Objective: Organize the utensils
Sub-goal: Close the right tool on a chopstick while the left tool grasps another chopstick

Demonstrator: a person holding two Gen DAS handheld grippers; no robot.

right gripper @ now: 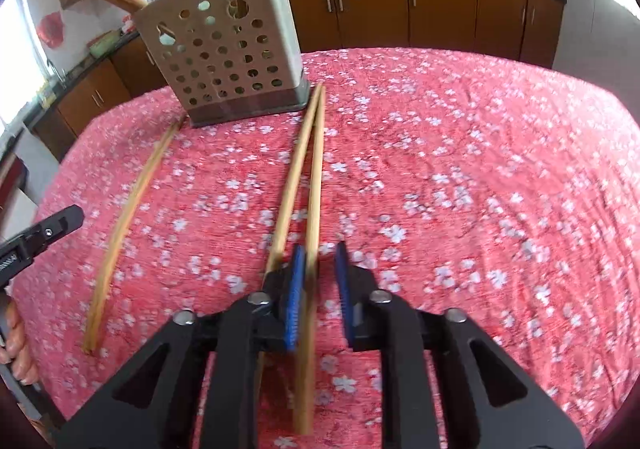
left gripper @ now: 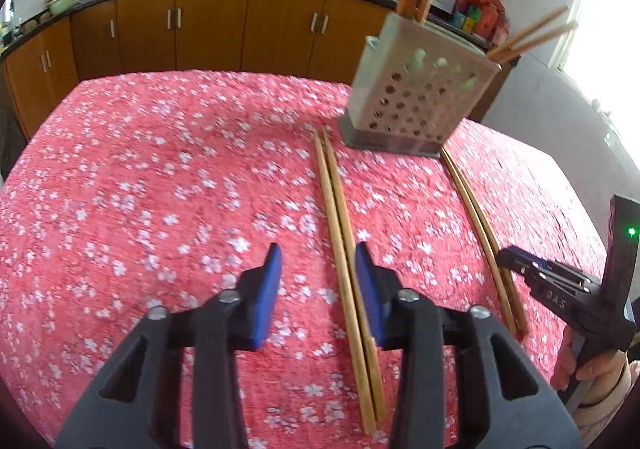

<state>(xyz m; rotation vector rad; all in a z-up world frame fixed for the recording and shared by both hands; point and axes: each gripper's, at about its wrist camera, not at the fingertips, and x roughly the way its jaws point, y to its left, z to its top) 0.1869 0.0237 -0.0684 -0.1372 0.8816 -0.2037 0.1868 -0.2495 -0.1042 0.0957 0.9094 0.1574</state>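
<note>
A perforated metal utensil holder (left gripper: pixel 412 93) stands on the table with several wooden chopsticks in it; it also shows in the right wrist view (right gripper: pixel 224 53). Two pairs of wooden chopsticks lie on the pink floral cloth. My left gripper (left gripper: pixel 318 269) is open, low over the table, with one pair (left gripper: pixel 340 221) lying between its blue pads, close to the right pad. My right gripper (right gripper: pixel 320 269) is open around one stick of the other pair (right gripper: pixel 308 177); the second stick lies just outside its left pad. The right gripper also shows in the left wrist view (left gripper: pixel 516 261) beside its pair (left gripper: pixel 476 217).
The table's pink floral cloth (left gripper: pixel 140 189) covers the whole surface. Wooden kitchen cabinets (left gripper: pixel 208 29) with a dark counter holding woks and dishes run behind the table. A bright window is at the far side (left gripper: pixel 600 17).
</note>
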